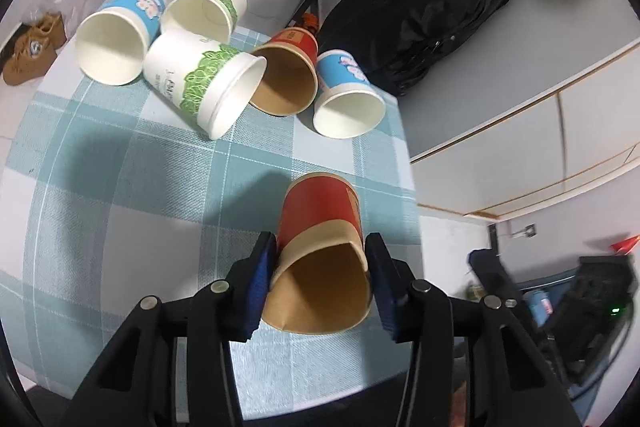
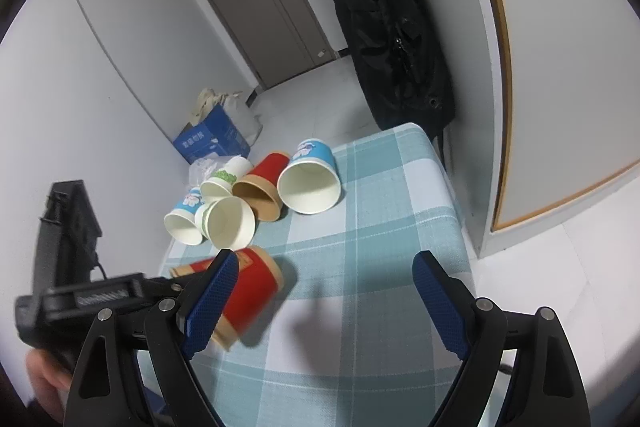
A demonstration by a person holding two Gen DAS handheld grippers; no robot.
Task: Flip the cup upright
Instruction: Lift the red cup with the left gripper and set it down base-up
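My left gripper [image 1: 320,247] is shut on a red paper cup [image 1: 320,227], squeezing its brown-lined mouth end, which is dented. The cup lies on its side, its base pointing away, low over the checked tablecloth [image 1: 120,227]. The same red cup [image 2: 250,287] shows in the right wrist view, held from the left by the left gripper. My right gripper [image 2: 324,263] is open and empty above the cloth, to the right of that cup.
Several other paper cups lie on their sides in a cluster at the far end: blue [image 1: 116,39], green-leaf white [image 1: 204,83], red [image 1: 288,75], blue [image 1: 348,99]. The table's right edge [image 1: 408,155] is near. A black bag [image 1: 420,11] stands beyond.
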